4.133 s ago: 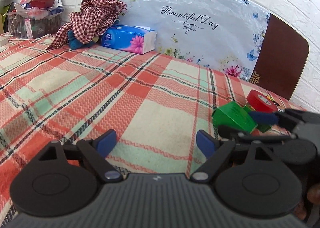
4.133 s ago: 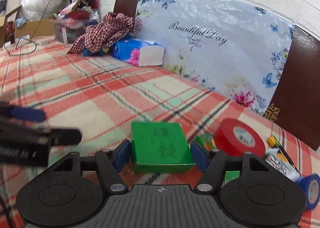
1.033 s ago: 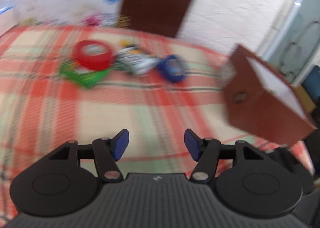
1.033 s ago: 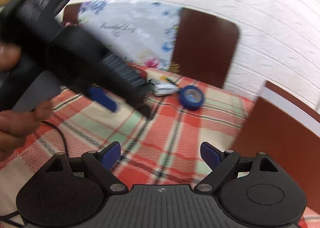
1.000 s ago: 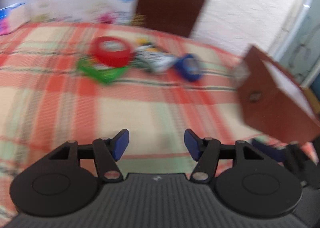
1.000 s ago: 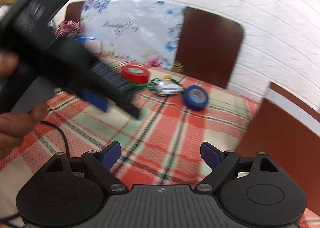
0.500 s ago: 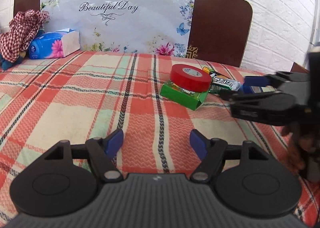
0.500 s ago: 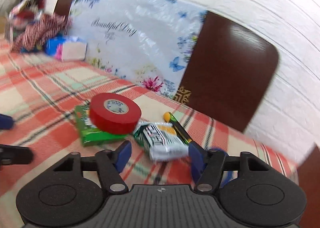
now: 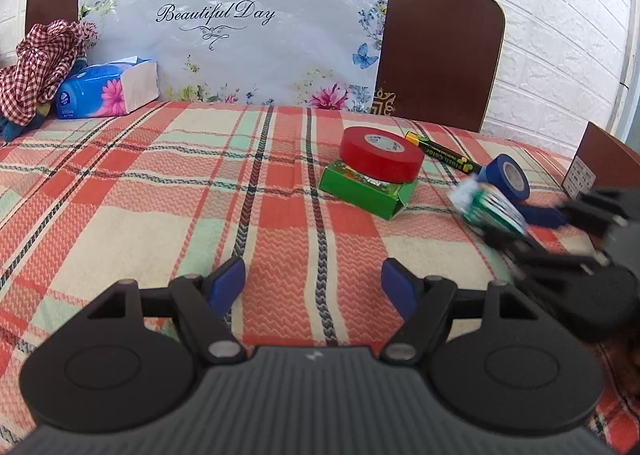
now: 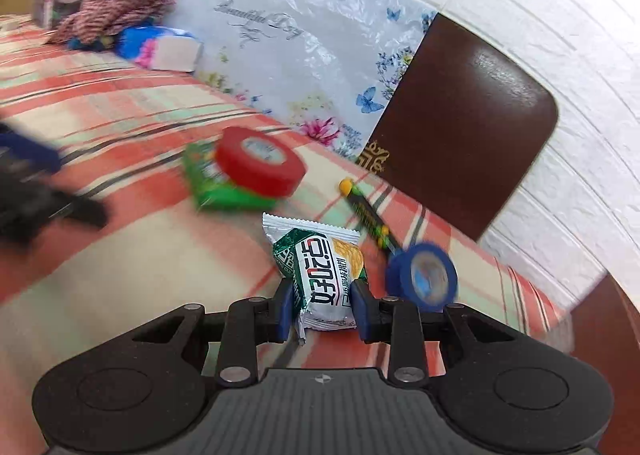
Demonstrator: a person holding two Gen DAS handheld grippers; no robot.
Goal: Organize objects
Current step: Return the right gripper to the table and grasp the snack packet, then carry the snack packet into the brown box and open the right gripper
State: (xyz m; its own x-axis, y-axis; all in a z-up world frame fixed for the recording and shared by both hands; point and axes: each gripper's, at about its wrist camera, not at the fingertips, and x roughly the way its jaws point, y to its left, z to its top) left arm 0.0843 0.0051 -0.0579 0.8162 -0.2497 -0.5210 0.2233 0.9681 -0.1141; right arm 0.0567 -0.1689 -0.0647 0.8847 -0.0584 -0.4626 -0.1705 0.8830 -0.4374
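My right gripper [image 10: 322, 309] is shut on a green and white snack packet [image 10: 320, 271] and holds it above the plaid cloth; it shows blurred in the left wrist view [image 9: 490, 207]. A red tape roll [image 9: 380, 153] sits on a green box [image 9: 366, 193]; both show in the right wrist view, the roll [image 10: 260, 165] on the box [image 10: 208, 183]. A black marker [image 9: 440, 153] and a blue tape roll [image 9: 508, 175] lie to the right. My left gripper [image 9: 314, 281] is open and empty over the cloth.
A brown box [image 9: 600, 163] stands at the right edge. A blue tissue pack [image 9: 108, 93] and a checked cloth heap [image 9: 44, 63] lie at the far left. A floral board [image 9: 236, 27] leans on the brown headboard [image 9: 440, 43].
My right gripper has closed on the snack packet and lifted it off the cloth. My left gripper has stayed open and low over the cloth.
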